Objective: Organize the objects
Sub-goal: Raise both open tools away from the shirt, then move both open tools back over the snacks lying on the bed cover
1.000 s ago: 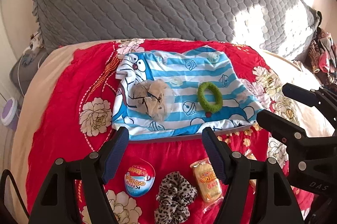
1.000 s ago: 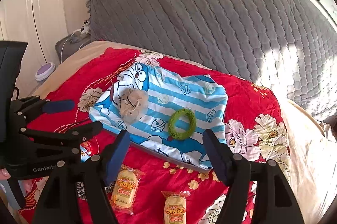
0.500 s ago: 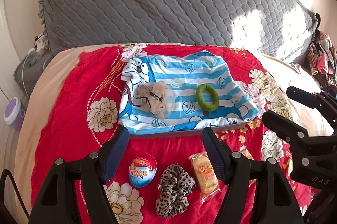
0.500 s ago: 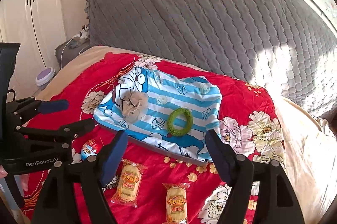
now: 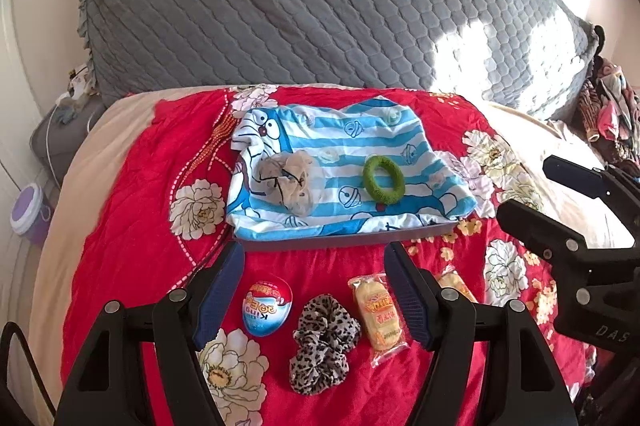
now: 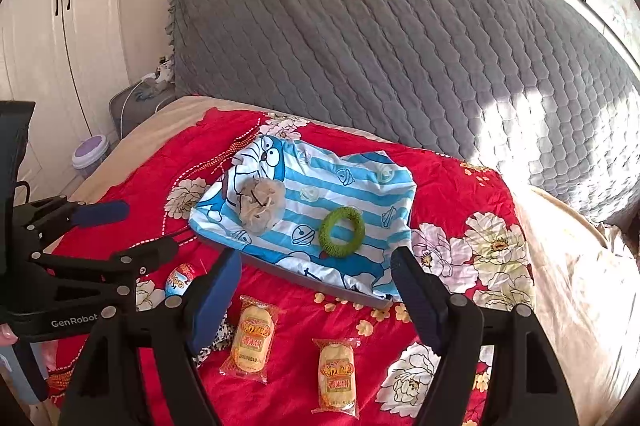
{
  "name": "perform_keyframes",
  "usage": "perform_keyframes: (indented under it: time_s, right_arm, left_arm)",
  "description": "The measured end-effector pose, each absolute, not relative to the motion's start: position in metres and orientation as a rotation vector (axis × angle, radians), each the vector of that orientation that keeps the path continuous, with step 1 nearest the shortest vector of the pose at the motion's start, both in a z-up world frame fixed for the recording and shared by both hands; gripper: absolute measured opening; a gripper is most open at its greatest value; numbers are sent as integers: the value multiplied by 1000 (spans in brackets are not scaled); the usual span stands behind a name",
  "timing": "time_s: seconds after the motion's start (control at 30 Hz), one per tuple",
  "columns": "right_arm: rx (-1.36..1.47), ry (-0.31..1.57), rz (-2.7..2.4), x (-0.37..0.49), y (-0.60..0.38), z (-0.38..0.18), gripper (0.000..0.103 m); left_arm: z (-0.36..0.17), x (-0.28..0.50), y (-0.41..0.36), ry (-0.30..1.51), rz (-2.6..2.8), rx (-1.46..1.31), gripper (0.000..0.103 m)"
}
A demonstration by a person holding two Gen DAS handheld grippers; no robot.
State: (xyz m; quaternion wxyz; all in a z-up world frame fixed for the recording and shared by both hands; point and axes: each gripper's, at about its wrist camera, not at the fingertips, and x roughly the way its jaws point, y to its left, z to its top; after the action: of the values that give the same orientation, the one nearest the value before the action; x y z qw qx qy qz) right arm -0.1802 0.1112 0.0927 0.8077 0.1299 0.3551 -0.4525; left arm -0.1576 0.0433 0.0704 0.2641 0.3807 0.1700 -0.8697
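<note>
Grippers at rest above a red floral quilt (image 5: 132, 226): we see the left gripper (image 5: 314, 280) and right gripper (image 6: 316, 280) both spread wide and empty, touching nothing. On the striped cloth (image 5: 384, 141), which covers a flat tray, lie a beige scrunchie (image 5: 290, 181) and a green ring (image 5: 383, 179), well apart from each other. We judge these two as already sorted. Still loose on the quilt, nearer the grippers, are a toy egg (image 5: 266, 308), a leopard scrunchie (image 5: 322, 344) just beside it, and two snack packs (image 6: 252, 340) (image 6: 337, 376). We read the task as partly done: the four loose items remain, and we cannot tell where the snacks and egg belong.
</note>
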Motion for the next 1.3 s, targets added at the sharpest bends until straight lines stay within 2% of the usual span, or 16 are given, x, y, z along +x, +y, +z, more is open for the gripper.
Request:
perform_keyframes:
  time_s: [0.53, 1.3]
  right_arm:
    - [263, 724, -953, -196, 134, 106, 77]
    - [311, 720, -919, -240, 169, 85, 77]
  left_arm:
    - [80, -138, 64, 451, -2348, 1004, 74]
    - [41, -101, 90, 513, -2287, 1085, 74]
